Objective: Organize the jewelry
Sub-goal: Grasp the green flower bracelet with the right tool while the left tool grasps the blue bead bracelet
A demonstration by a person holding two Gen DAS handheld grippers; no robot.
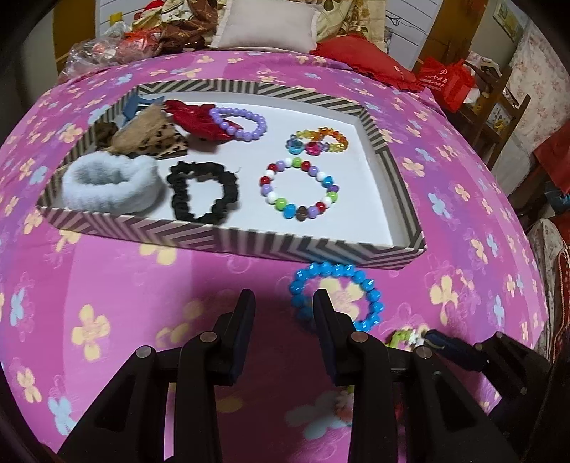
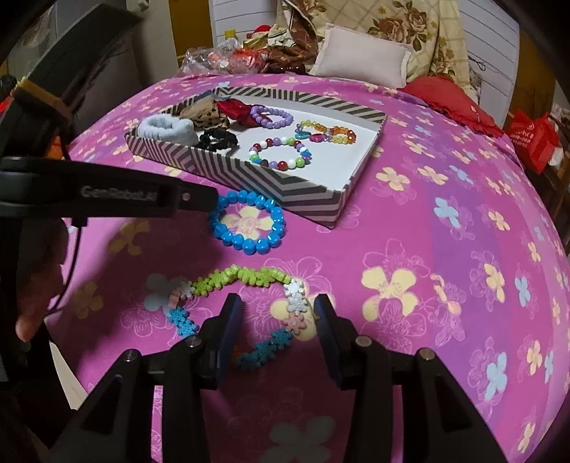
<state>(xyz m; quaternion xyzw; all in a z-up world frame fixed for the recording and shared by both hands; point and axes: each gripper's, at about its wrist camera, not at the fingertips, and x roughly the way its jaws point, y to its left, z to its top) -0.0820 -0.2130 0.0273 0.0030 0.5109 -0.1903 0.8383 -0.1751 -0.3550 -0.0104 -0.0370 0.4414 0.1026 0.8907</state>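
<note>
A blue bead bracelet (image 1: 370, 302) (image 2: 249, 220) lies on the pink flowered bedspread just in front of the striped tray (image 1: 228, 235) (image 2: 249, 174). My left gripper (image 1: 284, 302) is open at its left edge, with the right finger over the ring and nothing gripped. A snowflake-bead bracelet (image 2: 249, 276) in green, white, pink and blue lies nearer. My right gripper (image 2: 278, 302) stands open over it, the white and pink stretch between the fingers, untouched. The tray holds a multicolour bead bracelet (image 1: 299, 188), a purple one (image 1: 238, 123), a clear rainbow one (image 1: 317, 142) and hair ties.
A white fluffy scrunchie (image 1: 107, 183), a black scrunchie (image 1: 203, 190), a red bow (image 1: 196, 114) and a leopard-print piece fill the tray's left side. Pillows (image 1: 267, 25) and bags sit behind the bed. A red bag (image 1: 452, 82) stands at the right.
</note>
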